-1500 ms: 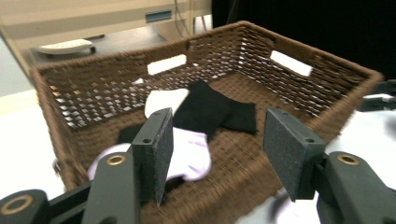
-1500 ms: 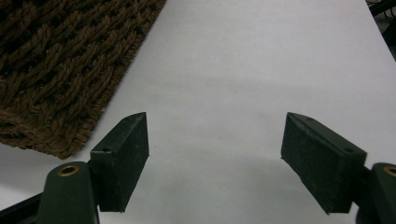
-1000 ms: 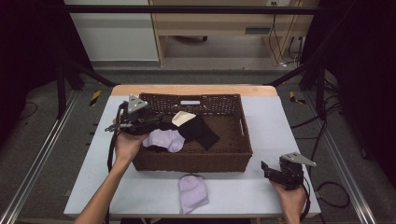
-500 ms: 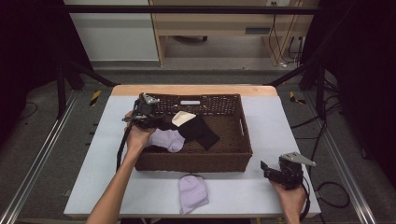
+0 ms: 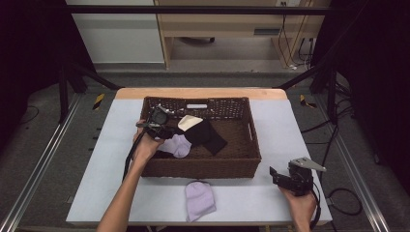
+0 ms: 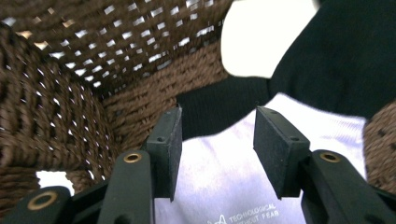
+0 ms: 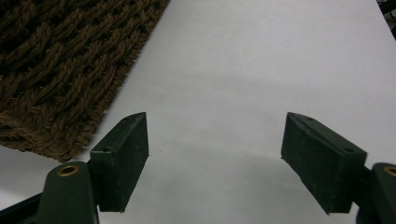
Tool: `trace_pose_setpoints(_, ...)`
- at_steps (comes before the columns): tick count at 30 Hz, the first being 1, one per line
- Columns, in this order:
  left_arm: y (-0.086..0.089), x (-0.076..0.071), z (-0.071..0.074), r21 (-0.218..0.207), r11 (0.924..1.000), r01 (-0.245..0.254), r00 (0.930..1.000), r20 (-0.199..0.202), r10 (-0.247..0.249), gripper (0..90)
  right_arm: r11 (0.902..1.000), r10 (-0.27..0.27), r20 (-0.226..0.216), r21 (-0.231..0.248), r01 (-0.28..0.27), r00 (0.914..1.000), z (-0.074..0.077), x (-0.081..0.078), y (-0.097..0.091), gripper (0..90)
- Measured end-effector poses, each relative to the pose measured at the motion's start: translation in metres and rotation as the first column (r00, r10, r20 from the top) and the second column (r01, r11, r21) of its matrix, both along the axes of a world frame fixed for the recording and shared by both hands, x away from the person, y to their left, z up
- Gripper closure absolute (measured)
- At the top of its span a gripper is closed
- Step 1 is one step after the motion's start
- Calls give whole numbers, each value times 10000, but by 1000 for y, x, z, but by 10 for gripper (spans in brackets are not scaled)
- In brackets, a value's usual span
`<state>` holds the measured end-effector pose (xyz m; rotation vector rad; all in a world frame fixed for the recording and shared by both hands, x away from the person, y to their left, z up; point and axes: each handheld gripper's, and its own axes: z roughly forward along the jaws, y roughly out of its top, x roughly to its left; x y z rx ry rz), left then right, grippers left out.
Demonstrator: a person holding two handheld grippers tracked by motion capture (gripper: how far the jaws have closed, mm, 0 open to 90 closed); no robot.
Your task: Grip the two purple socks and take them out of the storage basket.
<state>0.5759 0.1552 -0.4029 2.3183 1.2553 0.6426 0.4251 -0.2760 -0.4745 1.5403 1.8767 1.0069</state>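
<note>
A brown wicker basket stands in the middle of the table. Inside it lie a lilac garment, a black garment and a cream one. My left gripper reaches into the basket's left end, jaws open, just above the lilac garment with white print; the black garment and cream garment lie beyond. A second lilac piece lies on the table in front of the basket. My right gripper is open over bare table, beside the basket's corner.
The white table has free room right and left of the basket. Its front edge is close to the right hand. A wooden bench and cables stand on the floor beyond the table.
My left gripper has moved right and down from the basket's left rim into the basket, over the lilac garment. The right gripper has stayed put.
</note>
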Motion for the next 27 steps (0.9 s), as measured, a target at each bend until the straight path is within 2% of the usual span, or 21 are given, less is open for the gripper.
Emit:
trace_pose_setpoints(3, -3, 2, -4, 425, 9991, 1, 9993, -362, 14, 508, 10000, 2, 0, 25, -2, 10000, 0, 0, 0, 233)
trace_pose_setpoints(7, -4, 3, -7, 620, 9981, -26, 9976, -688, 69, 497, 10000, 15, 24, 9, -15, 10000, 0, -1, 0, 232)
trace_pose_setpoints(8, -5, 4, -9, 712, 9975, -44, 9959, -893, 107, 485, 10000, 21, 13, 19, -22, 10000, 0, -1, 1, 232)
trace_pose_setpoints(14, -7, 7, -14, 929, 9957, -42, 9907, -1353, 168, 441, 10000, 42, -12, 23, -42, 10000, 0, -1, 0, 232)
trace_pose_setpoints(18, -7, 9, -18, 1087, 9940, -103, 9829, -1818, 301, 403, 10000, 44, -28, 10, -44, 10000, 0, -1, 1, 231)
trace_pose_setpoints(23, -7, 13, -24, 1155, 9931, -192, 9699, -2389, 466, 380, 10000, 50, -50, 4, -50, 10000, -1, 0, 1, 230)
trace_pose_setpoints(26, -6, 15, -26, 937, 9950, -337, 9599, -2743, 583, 411, 10000, 64, -40, -14, -65, 10000, -1, 0, 1, 230)
trace_pose_setpoints(27, -5, 15, -27, 747, 9963, -436, 9553, -2888, 634, 429, 10000, 64, -51, -10, -64, 10000, -1, 0, 1, 230)
